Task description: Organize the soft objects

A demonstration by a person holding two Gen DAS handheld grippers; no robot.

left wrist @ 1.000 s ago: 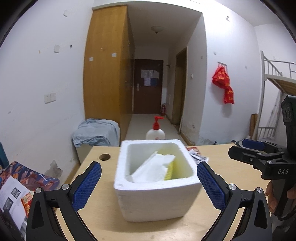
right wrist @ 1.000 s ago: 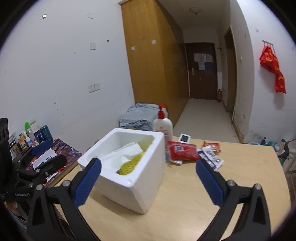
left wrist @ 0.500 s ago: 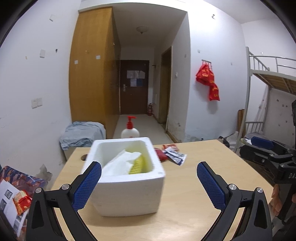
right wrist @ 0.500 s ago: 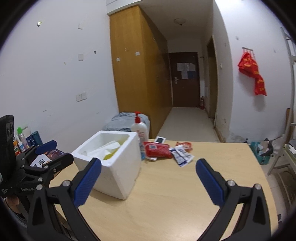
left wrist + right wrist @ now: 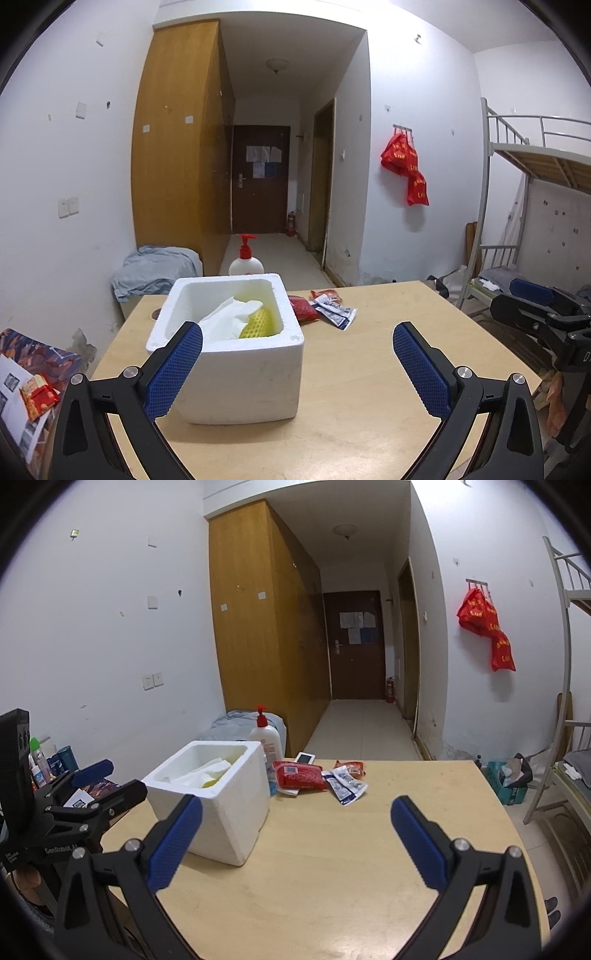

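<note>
A white foam box (image 5: 236,365) (image 5: 225,812) stands on the left part of the wooden table (image 5: 388,387) (image 5: 332,867). Inside it lie a white cloth (image 5: 225,319) (image 5: 207,770) and a yellow mesh sponge (image 5: 258,321). My left gripper (image 5: 297,349) hovers open just in front of the box, its left finger overlapping the box's near corner in the view. My right gripper (image 5: 295,829) is open over the bare table, right of the box. Neither holds anything. Each gripper shows at the edge of the other's view.
Behind the box stand a pump bottle (image 5: 245,260) (image 5: 266,738), red packets (image 5: 299,775) (image 5: 303,308), white-blue sachets (image 5: 345,782) (image 5: 334,310) and a small phone-like device (image 5: 304,757). A side table with bottles (image 5: 40,760) and papers is at left. A bunk bed frame (image 5: 517,206) stands right.
Both grippers have pulled back and away from the foam box, which now looks smaller and farther. Both stay open.
</note>
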